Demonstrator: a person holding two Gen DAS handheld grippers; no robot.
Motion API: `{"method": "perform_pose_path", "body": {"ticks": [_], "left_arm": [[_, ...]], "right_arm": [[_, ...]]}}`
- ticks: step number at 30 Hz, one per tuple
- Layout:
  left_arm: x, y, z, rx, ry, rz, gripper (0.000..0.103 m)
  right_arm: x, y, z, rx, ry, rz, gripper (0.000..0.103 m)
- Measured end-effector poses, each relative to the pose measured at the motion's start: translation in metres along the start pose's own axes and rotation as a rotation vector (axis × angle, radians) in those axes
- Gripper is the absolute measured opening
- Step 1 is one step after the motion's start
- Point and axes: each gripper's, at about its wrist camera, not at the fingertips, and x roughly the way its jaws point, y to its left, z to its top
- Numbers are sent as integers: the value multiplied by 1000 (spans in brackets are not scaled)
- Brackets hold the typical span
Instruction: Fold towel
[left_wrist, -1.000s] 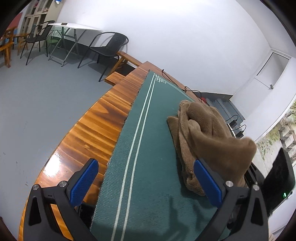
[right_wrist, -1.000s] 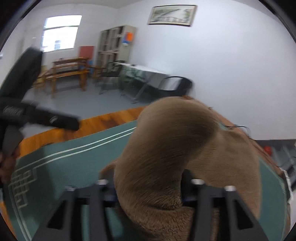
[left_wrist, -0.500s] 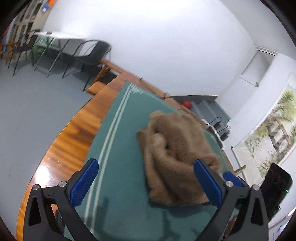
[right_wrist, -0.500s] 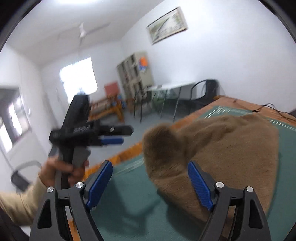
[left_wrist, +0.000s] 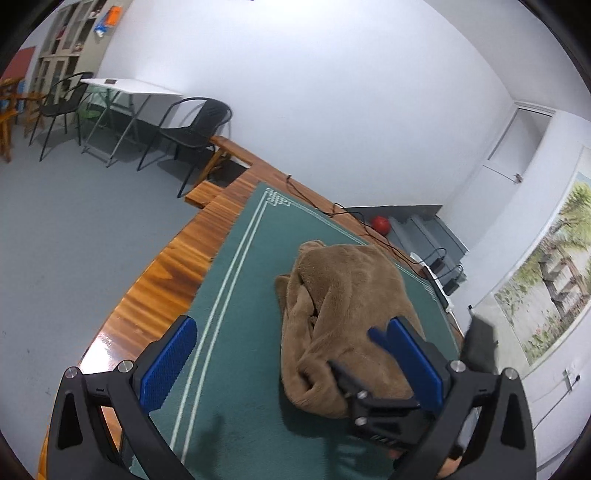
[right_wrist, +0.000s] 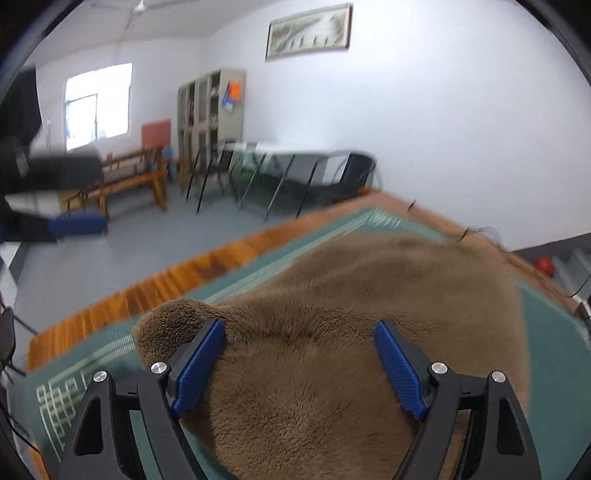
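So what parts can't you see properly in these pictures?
- Left wrist view: the near edge of the towel is hidden behind the right gripper.
- Right wrist view: the towel's bottom is cut off by the picture edge, between the open fingers.
- Right wrist view: the left gripper is too blurred to read.
- The towel's corners are lost in folds.

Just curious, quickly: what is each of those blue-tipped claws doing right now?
Left gripper: open, holding nothing.
Right gripper: open, straddling the crumpled brown fleece towel, not clamping it.
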Motion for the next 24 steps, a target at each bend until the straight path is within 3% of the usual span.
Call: {"method": "perform_pose_path", "body": {"ticks": [6,9,13,21,24], "left_arm": [[15,-7,0,6,32,-11,103],[24,-20,1,48,49,-24,103],[45,-50,6,129,79,-35,103],[122,-72,-20,212,210,54,103],[142,-53,-36,185,256,98,103]], "right_arm": [[9,-10,-11,7,12,52,86],[-17,-34,-11,83,-32,109,86],[-66,-73,-26,162,-121,63,86],[-59,-101,-63,171,-33,46,86],[-49,-106,-70,178,11,71,88]]}}
